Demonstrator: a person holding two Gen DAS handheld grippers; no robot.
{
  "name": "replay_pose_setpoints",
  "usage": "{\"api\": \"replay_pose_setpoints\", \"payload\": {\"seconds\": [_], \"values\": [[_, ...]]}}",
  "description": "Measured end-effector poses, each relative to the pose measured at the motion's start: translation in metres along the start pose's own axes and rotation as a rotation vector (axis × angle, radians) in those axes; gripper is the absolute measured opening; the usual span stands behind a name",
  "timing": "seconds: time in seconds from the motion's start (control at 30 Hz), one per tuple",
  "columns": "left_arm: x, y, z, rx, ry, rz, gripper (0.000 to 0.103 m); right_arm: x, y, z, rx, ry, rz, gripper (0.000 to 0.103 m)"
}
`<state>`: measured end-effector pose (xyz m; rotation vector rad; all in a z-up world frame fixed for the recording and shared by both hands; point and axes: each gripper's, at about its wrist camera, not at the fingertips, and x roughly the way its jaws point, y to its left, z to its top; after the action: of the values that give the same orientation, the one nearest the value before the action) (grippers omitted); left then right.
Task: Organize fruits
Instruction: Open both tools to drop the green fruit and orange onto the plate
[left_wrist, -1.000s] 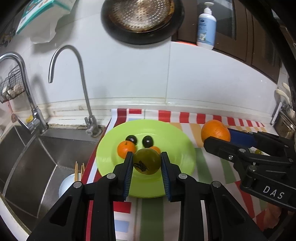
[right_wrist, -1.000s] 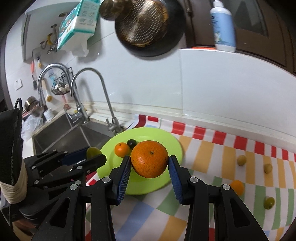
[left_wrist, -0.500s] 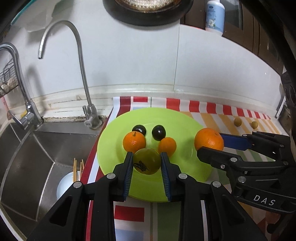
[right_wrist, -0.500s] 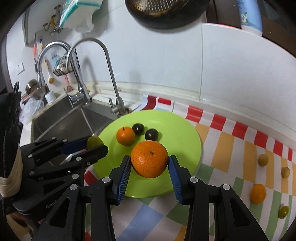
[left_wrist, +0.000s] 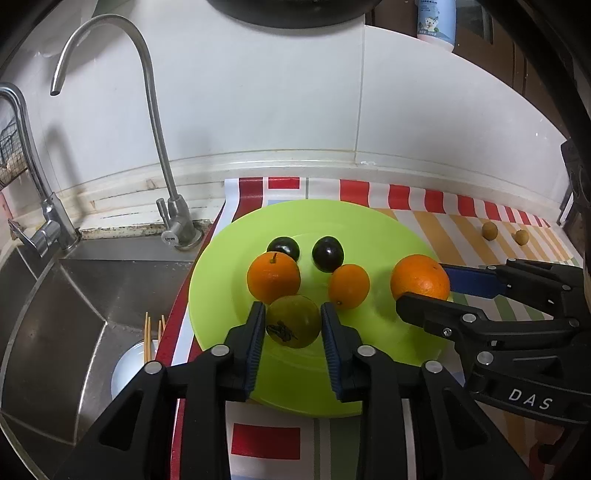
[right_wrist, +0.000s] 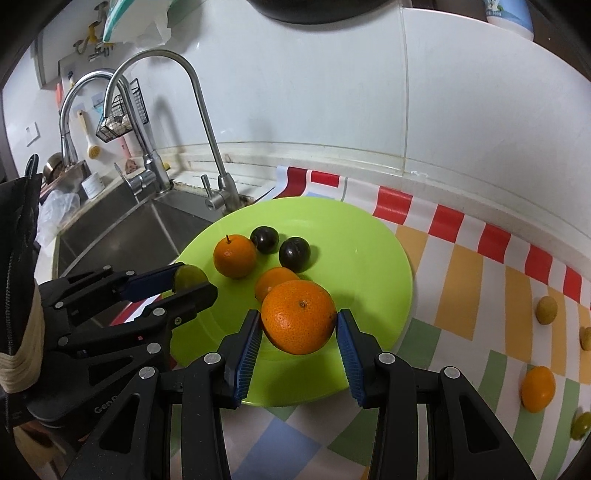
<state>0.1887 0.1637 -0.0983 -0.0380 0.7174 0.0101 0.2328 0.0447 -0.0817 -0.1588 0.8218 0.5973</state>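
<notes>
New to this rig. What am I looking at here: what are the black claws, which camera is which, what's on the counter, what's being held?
There is no robot. A person holds two black hand-held grippers, each with a fisheye camera looking along its fingers.

In the left wrist view, the left gripper is shut on a green fruit. In the right wrist view, the right gripper is shut on a large orange. Each view also shows the other gripper from the side.

Both hover over a green plate on a striped cloth beside a sink. The plate holds two oranges and two dark plums. More small fruits lie on the cloth to the right.
</notes>
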Motion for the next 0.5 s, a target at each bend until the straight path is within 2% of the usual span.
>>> {"api": "replay_pose_setpoints", "payload": {"seconds": [0.1,0.17,0.43,0.5], "values": [[-0.005,0.001,0.001,0.001,-0.009,0.017,0.041,-0.001,-0.002,0.0,0.009,0.002,-0.006,0.046],[-0.012,0.001,0.001,-0.001,-0.021,0.031,0.042,-0.008,-0.003,0.001,0.019,-0.021,-0.017,0.055],[-0.045,-0.005,0.008,-0.01,-0.072,0.053,0.054,-0.049,-0.005,0.006,0.028,-0.11,-0.079,0.055],[-0.054,-0.009,0.011,-0.008,-0.086,0.054,0.061,-0.06,-0.005,0.006,0.027,-0.129,-0.091,0.055]]}}
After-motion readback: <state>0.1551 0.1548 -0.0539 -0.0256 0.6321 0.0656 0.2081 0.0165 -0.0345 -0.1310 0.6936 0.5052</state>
